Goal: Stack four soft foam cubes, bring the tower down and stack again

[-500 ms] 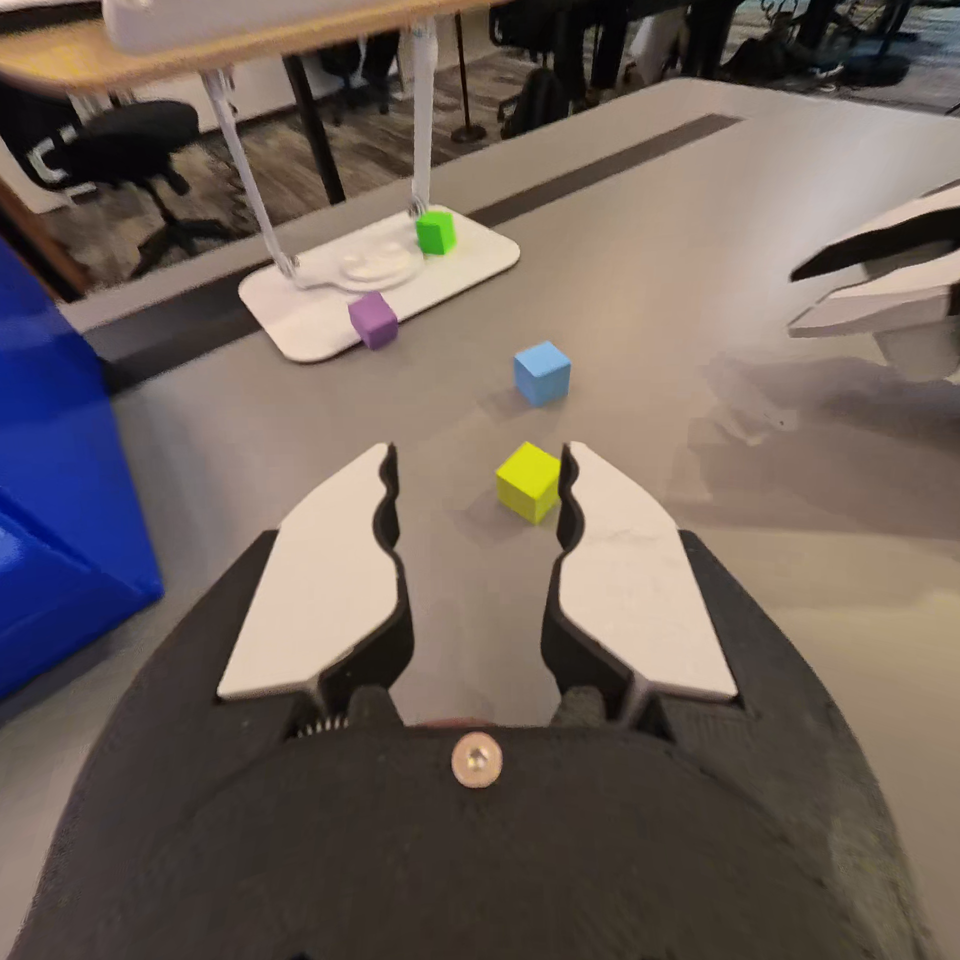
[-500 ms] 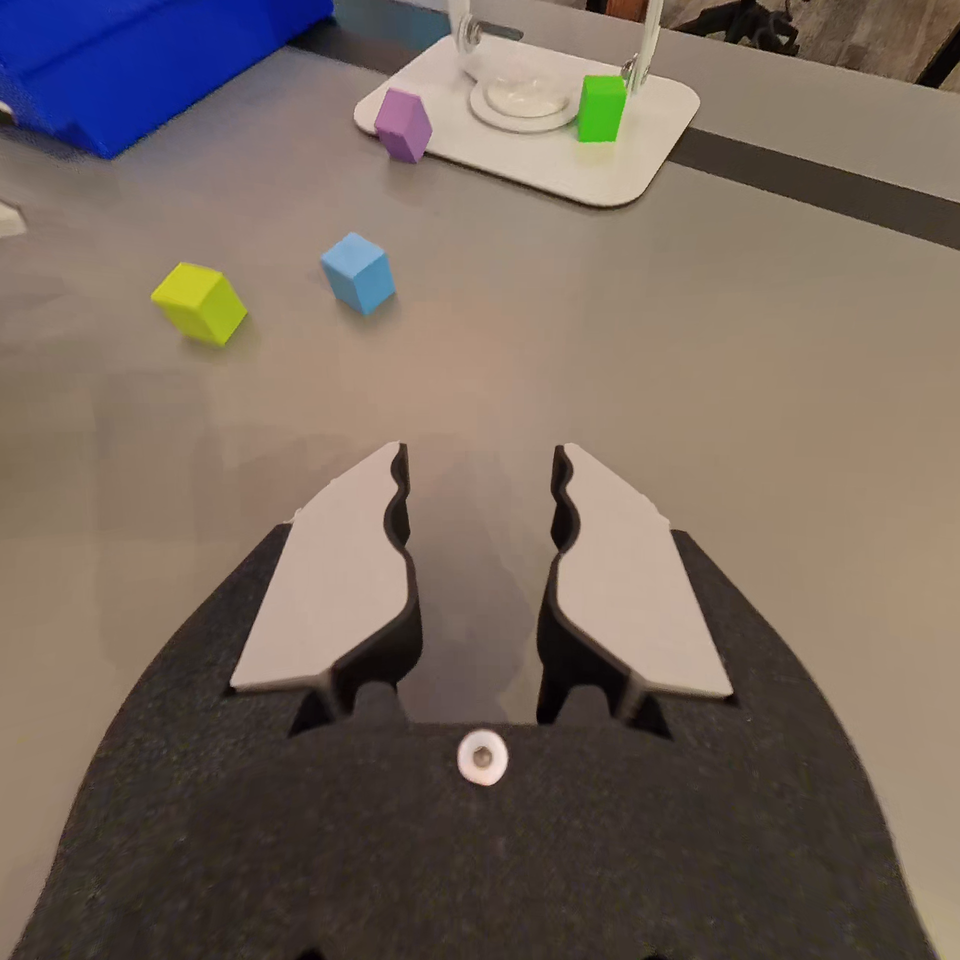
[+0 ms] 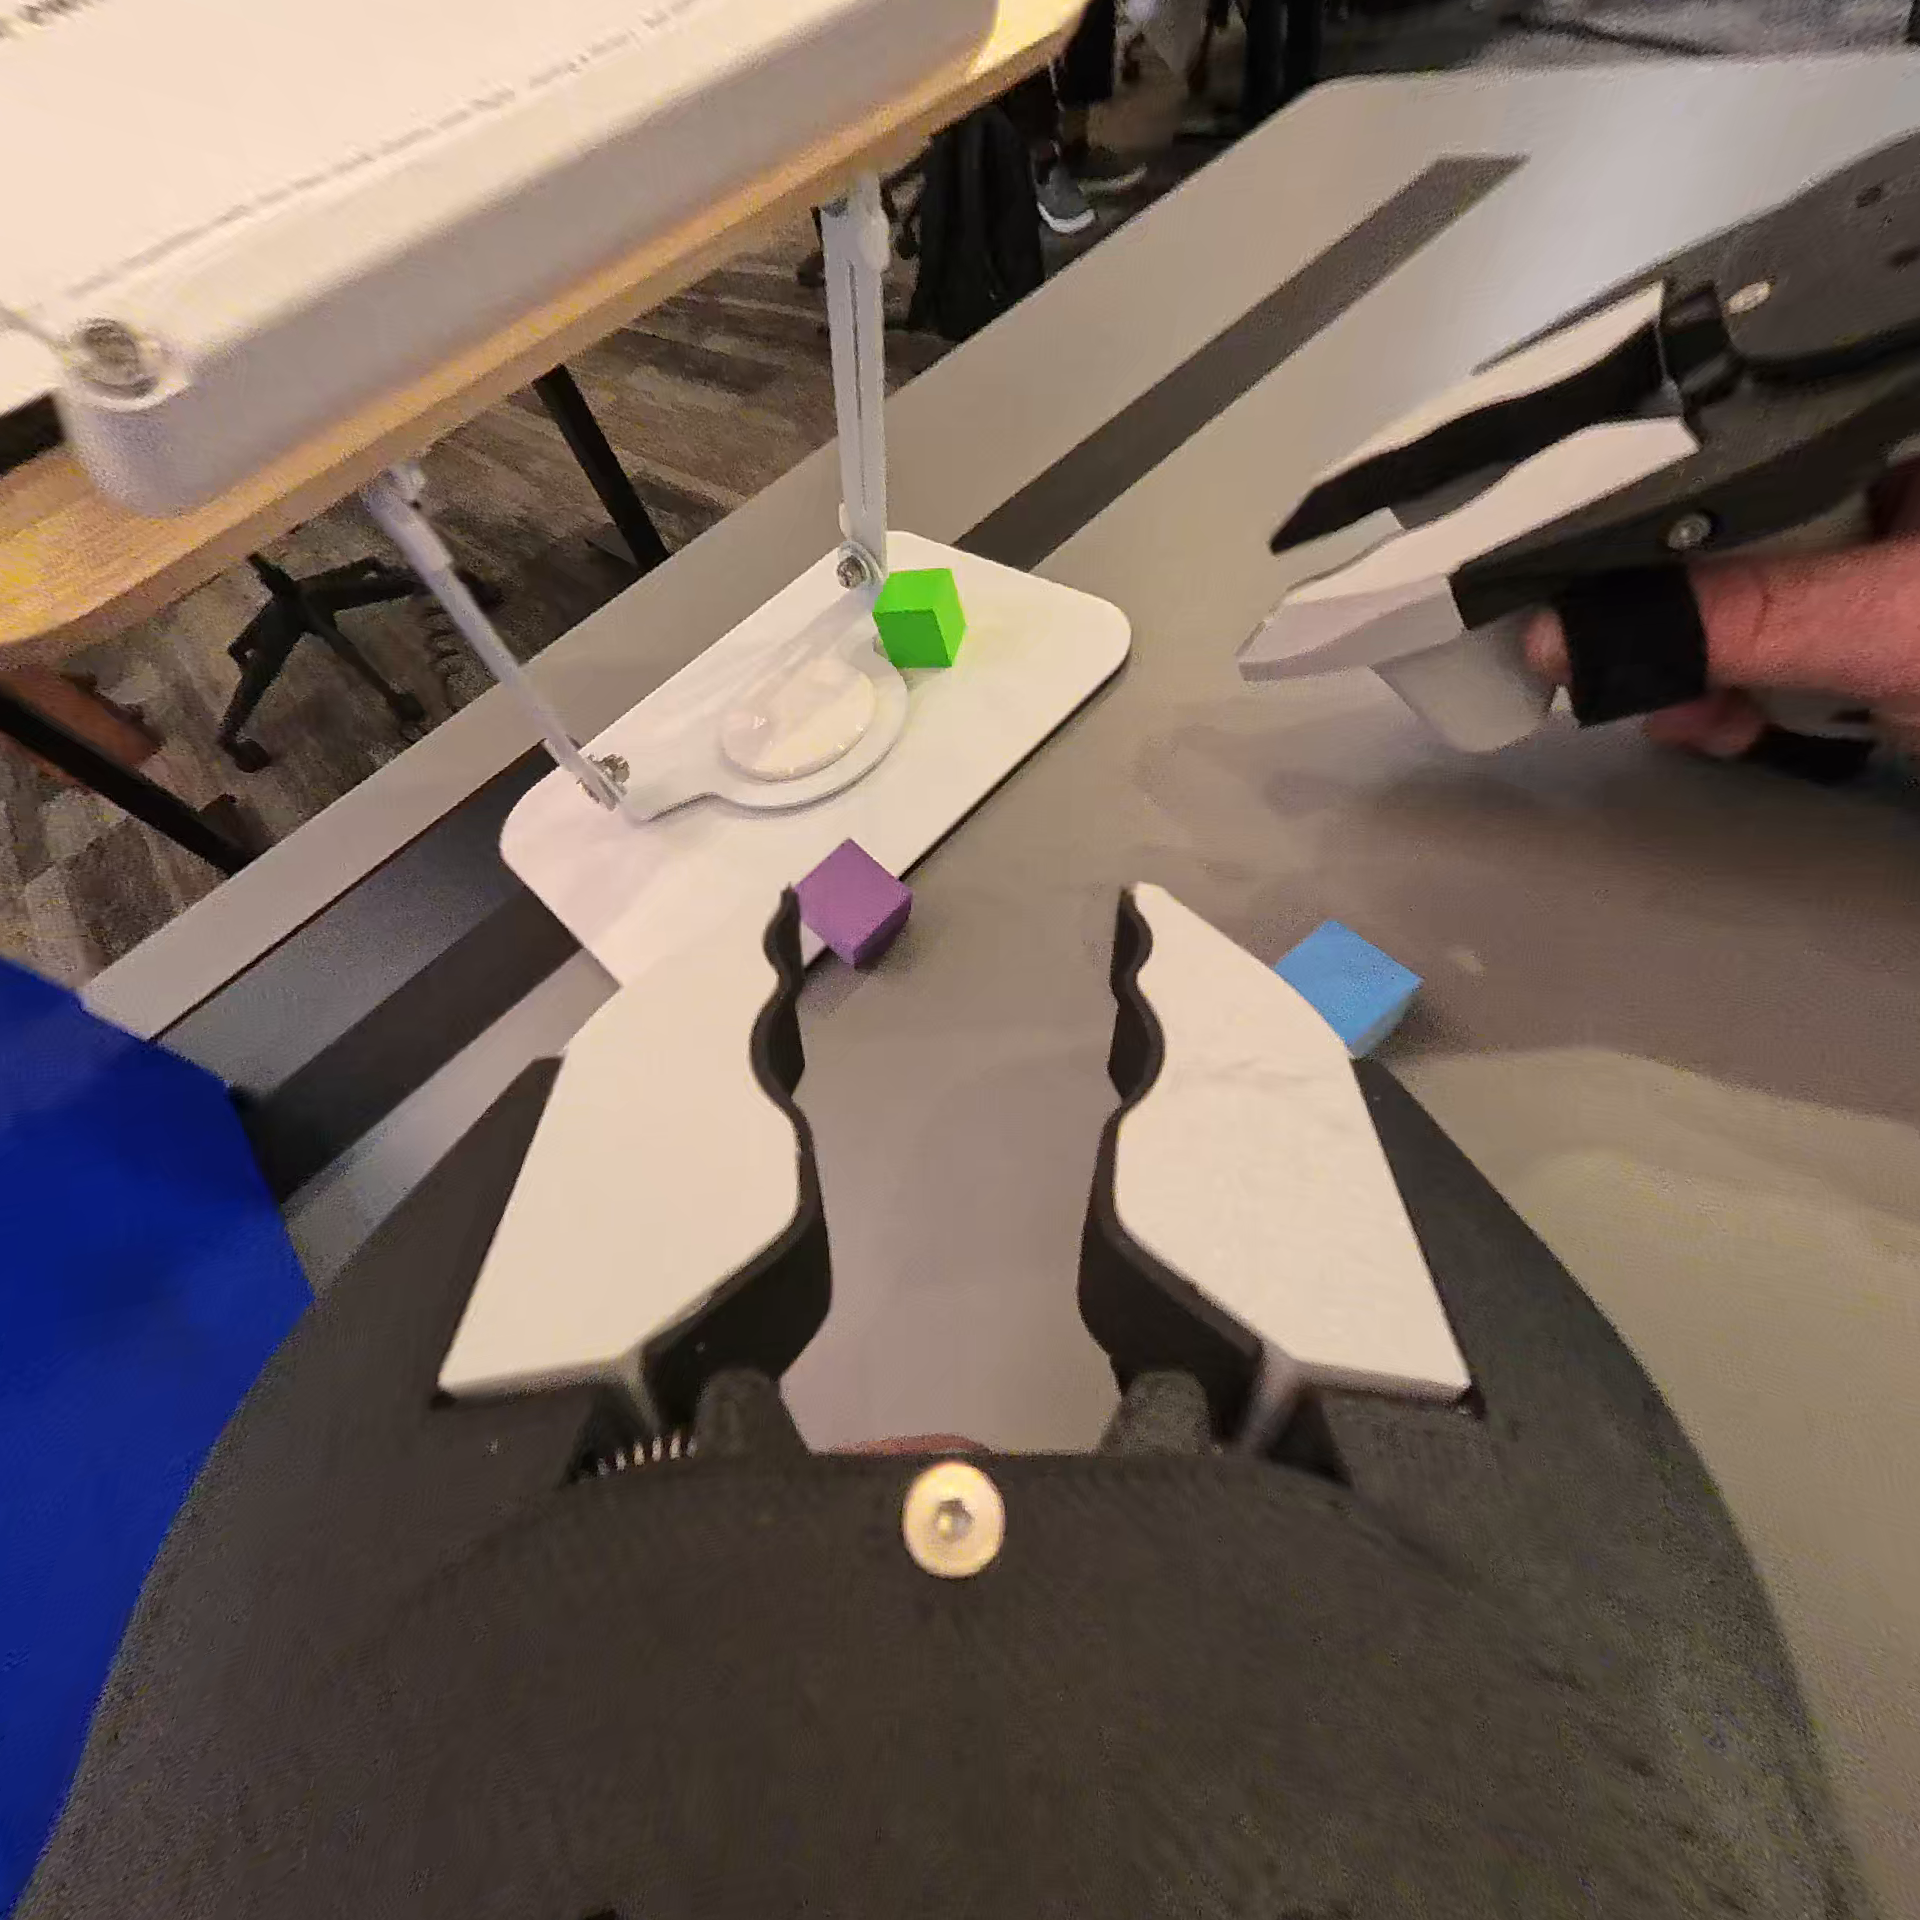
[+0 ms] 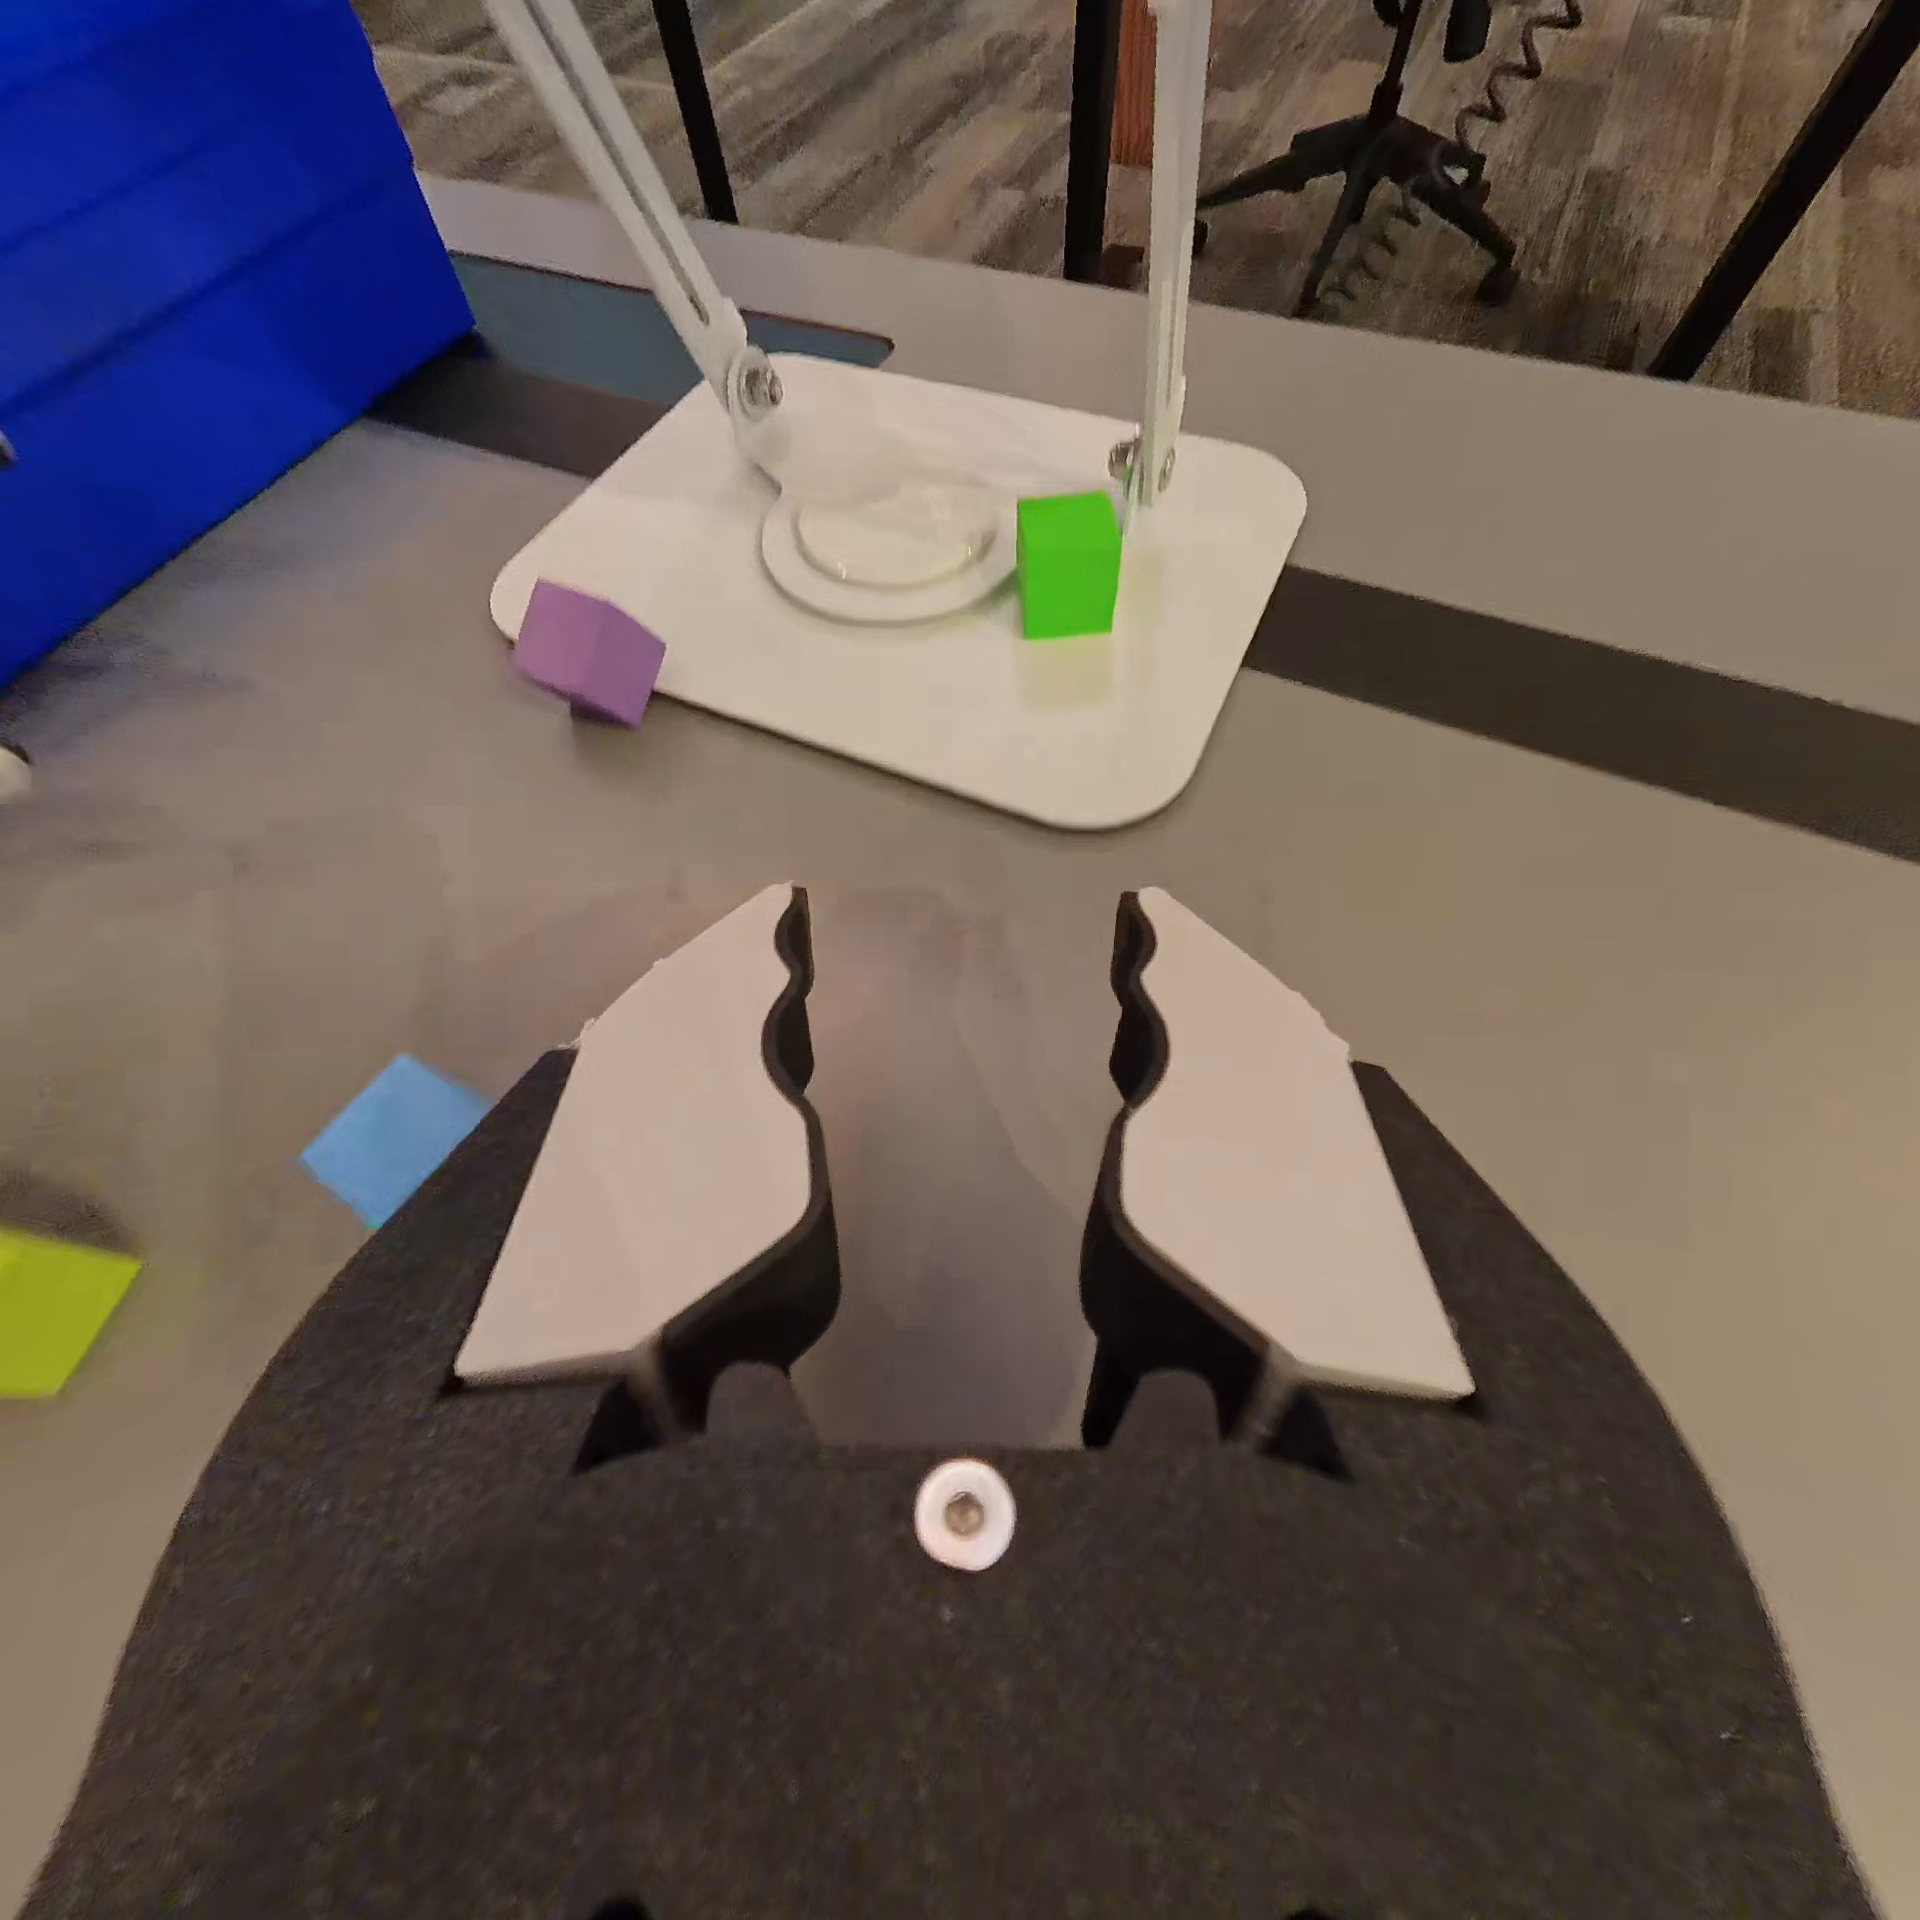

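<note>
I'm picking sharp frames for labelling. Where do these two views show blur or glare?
Left wrist view: purple cube fairly crisp, desk underside smeared. Right wrist view: yellow-green cube and blue cube soft at the left edge; green cube casts a faint reflection on the glossy white base.

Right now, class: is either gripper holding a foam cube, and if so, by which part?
Nothing is held. The left gripper and right gripper both stand open over bare table; the purple cube lies beyond the left fingertips, ungripped.

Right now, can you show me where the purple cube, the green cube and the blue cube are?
purple cube (image 3: 847, 899), left wrist view, its top face.
green cube (image 4: 1065, 566), right wrist view, its front face.
blue cube (image 3: 1345, 982), left wrist view, its top face.
</note>
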{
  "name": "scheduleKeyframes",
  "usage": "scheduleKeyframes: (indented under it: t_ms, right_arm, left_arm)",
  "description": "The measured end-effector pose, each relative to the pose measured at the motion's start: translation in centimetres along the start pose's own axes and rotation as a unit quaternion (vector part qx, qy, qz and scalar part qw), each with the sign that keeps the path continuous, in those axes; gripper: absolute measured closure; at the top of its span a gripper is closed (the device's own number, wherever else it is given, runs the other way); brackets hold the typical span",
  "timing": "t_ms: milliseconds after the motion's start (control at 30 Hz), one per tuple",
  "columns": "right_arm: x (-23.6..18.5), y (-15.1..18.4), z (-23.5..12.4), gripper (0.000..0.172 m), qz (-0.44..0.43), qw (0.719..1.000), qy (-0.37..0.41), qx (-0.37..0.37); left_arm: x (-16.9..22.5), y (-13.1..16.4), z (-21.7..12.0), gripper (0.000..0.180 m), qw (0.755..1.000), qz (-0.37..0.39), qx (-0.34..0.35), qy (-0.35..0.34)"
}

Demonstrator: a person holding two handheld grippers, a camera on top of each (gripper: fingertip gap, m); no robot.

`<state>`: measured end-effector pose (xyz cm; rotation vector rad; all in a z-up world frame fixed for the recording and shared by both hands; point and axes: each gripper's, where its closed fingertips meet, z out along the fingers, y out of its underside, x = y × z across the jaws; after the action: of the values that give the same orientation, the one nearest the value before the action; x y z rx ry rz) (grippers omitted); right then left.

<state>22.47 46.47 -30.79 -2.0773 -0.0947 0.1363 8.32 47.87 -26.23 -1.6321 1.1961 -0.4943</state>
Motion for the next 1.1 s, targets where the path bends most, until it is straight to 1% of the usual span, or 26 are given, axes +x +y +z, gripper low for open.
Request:
scheduleKeyframes:
  t_ms: [133,233,300,367,433,533,733,800,900,1100]
  right_arm:
    - [0.9,-1.6,1.9,0.119,0.008,1.000,0.004,0.016]
    - [1.7,-2.3,3.4,0.119,0.007,1.000,0.006,0.011]
    - [1.9,-2.6,4.5,0.119,-0.004,1.000,0.009,0.001]
    - [2.2,-2.8,5.5,0.122,-0.021,1.000,0.019,-0.010]
    - [2.3,-3.0,6.4,0.124,-0.039,0.999,0.029,-0.016]
    - [2.3,-3.9,7.3,0.127,-0.060,0.998,0.036,-0.004]
    - [2.3,-4.0,9.5,0.125,-0.090,0.994,0.039,-0.037]
    - [2.2,-3.9,10.1,0.127,-0.109,0.992,0.042,-0.050]
    - [2.2,-3.9,10.8,0.129,-0.120,0.990,0.046,-0.059]
    - [2.5,-4.0,11.4,0.136,-0.122,0.989,0.051,-0.067]
  left_arm:
    - [-1.2,1.1,2.8,0.122,0.998,0.048,-0.040,-0.003]
    - [-2.2,2.2,4.5,0.125,0.996,0.060,-0.062,0.000]
    - [-2.3,2.7,5.4,0.127,0.996,0.061,-0.067,0.014]
    - [-2.7,3.0,6.1,0.129,0.995,0.066,-0.069,0.010]
    - [-2.8,3.0,6.6,0.134,0.994,0.087,-0.062,0.003]
    - [-2.8,4.2,7.5,0.136,0.989,0.118,-0.086,0.006]
    - [-3.1,4.8,8.5,0.133,0.987,0.125,-0.099,0.024]
    - [-3.4,4.9,8.7,0.133,0.986,0.131,-0.099,0.019]
    - [-3.7,5.0,8.7,0.135,0.987,0.119,-0.105,0.026]
    - [-3.4,5.2,8.8,0.147,0.985,0.126,-0.108,0.040]
